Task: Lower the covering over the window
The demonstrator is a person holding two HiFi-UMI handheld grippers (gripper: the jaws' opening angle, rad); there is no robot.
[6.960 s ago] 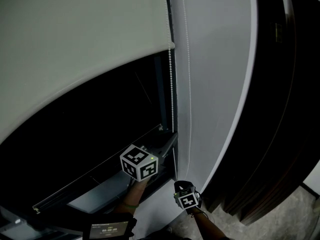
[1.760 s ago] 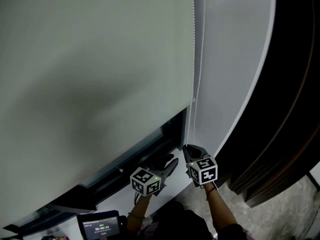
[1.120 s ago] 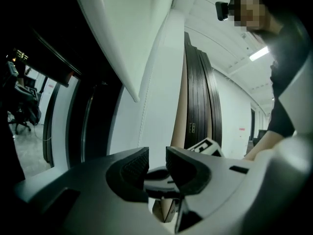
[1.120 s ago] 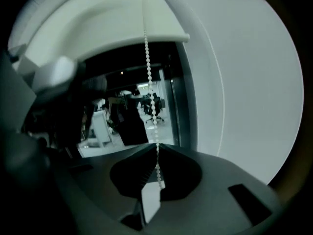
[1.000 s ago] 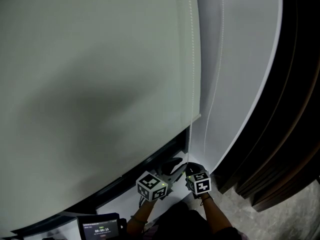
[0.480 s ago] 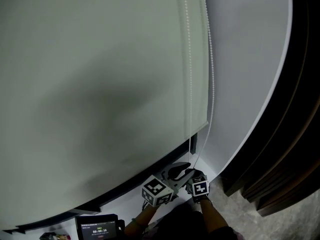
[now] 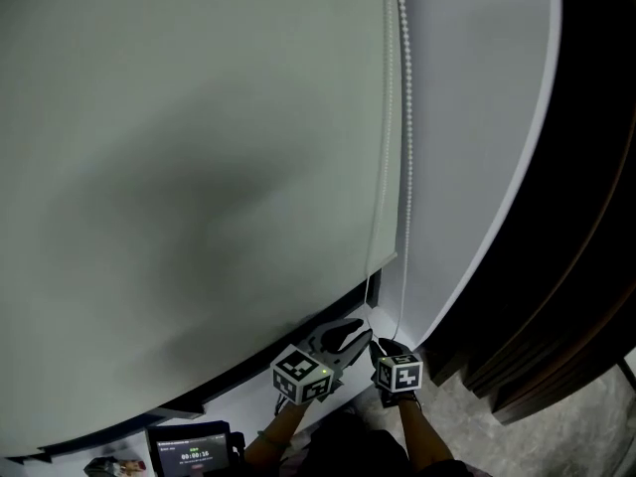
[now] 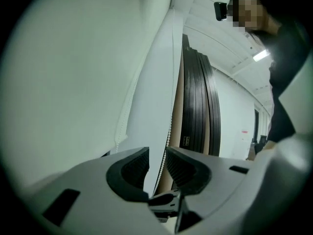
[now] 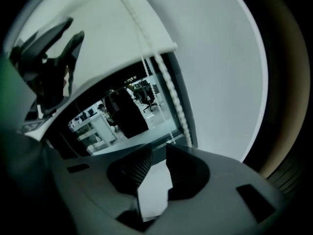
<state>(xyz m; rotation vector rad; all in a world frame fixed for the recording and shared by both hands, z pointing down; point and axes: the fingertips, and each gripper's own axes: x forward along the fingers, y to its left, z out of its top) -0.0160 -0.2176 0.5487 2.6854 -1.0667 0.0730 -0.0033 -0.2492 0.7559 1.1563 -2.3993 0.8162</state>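
Left hand-held gripper (image 8: 157, 154): parted a little around the white beaded cord (image 8: 167, 134), with that cord running down the gap and no pad seen pressing it. Right hand-held gripper (image 9: 159, 153): released, just opened, with nothing in the gap but a glimpse of the white window sill (image 9: 154, 187); beaded cord hanging beyond its tips, apart from them.

Past both, only a narrow dark strip of window glass (image 9: 122, 116) bare under the bottom edge of the pale grey-green fabric roller blind (image 7: 199, 167). Judged nearly finished: blind down over almost the whole pane, bottom edge short of the sill, probably a little more pulling on the cord needed to close the strip. Dark ribbed wooden panels (image 7: 586, 217) further right, apart from both grippers.

Writing: black-and-white square markers (image 7: 301, 376) on each gripper cube, no words. Small dark screen (image 7: 189, 455) at the lower edge of the head view, with timer-like digits too small to read with confidence. Tiny pale label (image 8: 186, 141) on the dark panels, illegible.
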